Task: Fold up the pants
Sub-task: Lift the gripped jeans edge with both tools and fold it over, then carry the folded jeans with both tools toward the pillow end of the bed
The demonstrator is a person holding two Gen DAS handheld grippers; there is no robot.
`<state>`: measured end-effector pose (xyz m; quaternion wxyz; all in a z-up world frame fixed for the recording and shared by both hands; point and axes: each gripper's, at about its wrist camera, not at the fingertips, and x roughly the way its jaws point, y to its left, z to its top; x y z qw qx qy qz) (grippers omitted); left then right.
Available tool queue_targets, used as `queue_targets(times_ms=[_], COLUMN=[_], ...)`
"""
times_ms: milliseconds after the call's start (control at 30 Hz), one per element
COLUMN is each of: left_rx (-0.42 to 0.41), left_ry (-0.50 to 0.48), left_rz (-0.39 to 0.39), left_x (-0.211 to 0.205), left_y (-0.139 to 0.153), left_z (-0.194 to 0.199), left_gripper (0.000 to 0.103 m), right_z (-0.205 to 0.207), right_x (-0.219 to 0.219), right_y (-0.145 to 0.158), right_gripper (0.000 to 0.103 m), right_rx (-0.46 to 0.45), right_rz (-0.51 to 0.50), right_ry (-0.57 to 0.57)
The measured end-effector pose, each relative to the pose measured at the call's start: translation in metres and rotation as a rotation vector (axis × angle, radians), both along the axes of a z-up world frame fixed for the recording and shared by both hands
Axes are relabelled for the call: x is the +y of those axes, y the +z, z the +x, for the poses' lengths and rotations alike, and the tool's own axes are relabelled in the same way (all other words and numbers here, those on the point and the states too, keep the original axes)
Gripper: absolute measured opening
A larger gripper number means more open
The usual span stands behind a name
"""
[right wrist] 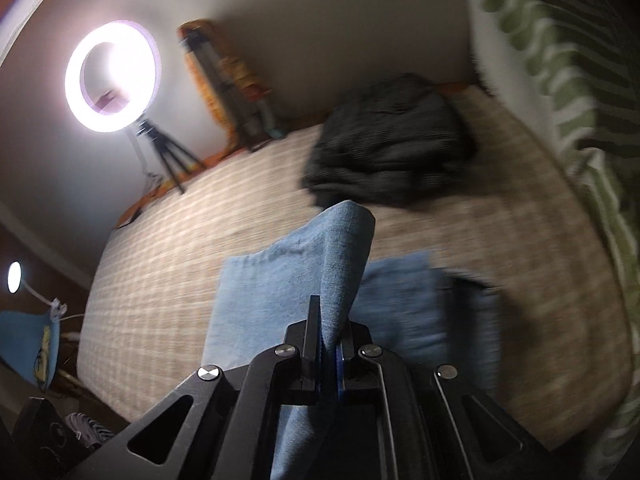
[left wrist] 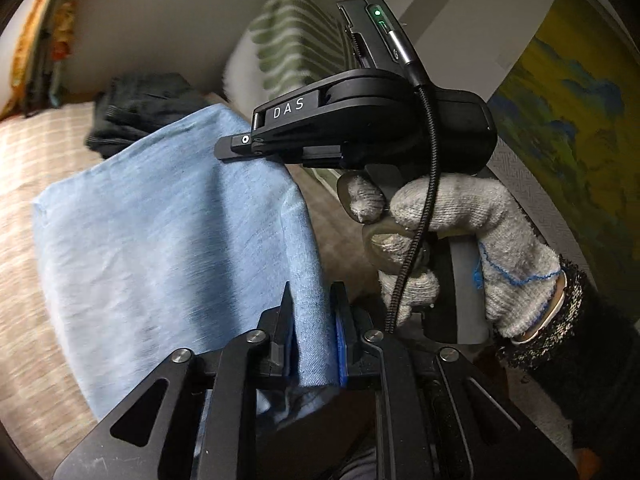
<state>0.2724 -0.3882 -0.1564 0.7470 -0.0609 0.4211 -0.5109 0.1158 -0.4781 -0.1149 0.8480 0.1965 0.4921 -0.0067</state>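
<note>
Both grippers are clamped on the light blue pants (left wrist: 168, 220): the left gripper (left wrist: 312, 320) pinches a fold of the fabric, and the right gripper (right wrist: 330, 340) grips a raised edge. The rest drapes down onto the checked bed (right wrist: 180, 260). A dark pile (right wrist: 392, 140) sits beyond, near the striped pillow (right wrist: 568, 80). Open bedspread lies to the left; ring light (right wrist: 114, 76) glows behind.

Light blue pants (left wrist: 160, 240), faint heathered weave. Bed cover (right wrist: 200, 264) beige-tan with pale checked lines. Dark charcoal clothes pile (right wrist: 392, 144). Pillow (right wrist: 568, 80) green-and-white wavy stripes. Glove (left wrist: 472, 248) grey knit, blue stitching. Black grippers, blue pads on fingers (left wrist: 342, 336). Painting (left wrist: 568, 120) yellow, blue patches.
</note>
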Motion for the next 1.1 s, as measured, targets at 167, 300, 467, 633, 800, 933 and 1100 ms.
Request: queue_targets(times_ms=[167,300,467,633,800,933,1100], left_rx=[0.036,0.033,0.033,0.034,0.166,0.245,0.355], left_ry=[-0.047,-0.061,0.031,0.173,0.294,0.319,0.319], left_rz=[0.049,0.069,0.084,0.146,0.147,0.154,0.127], left_x=[-0.030,-0.025,0.019,0.063,0.093,0.094,0.087], left_y=[-0.007,-0.010,-0.019,-0.034,-0.066,-0.084,-0.107], left_z=[0.001,0.005,0.025,0.058,0.097,0.112,0.124], left_gripper=[0.022,0.025,0.047,0.047,0.053,0.058,0.058], right_z=[-0.002,0.001,0.002,-0.006,-0.016,-0.021,-0.026], right_x=[-0.039,-0.052,-0.062,-0.076,-0.092,-0.094,-0.091], right_y=[-0.018,-0.040,-0.066,-0.070,-0.081,-0.094,-0.112], right_gripper=[0.001,0.001,0.011,0.043,0.069,0.074,0.077], right_rx=[0.025,0.046,0.071,0.070,0.070,0.063,0.051], right_rz=[0.009,0.003,0.017,-0.033,0.063,0.168,0.261], right_ry=[-0.024,-0.003,0.020,0.006,0.013,0.045,0.074])
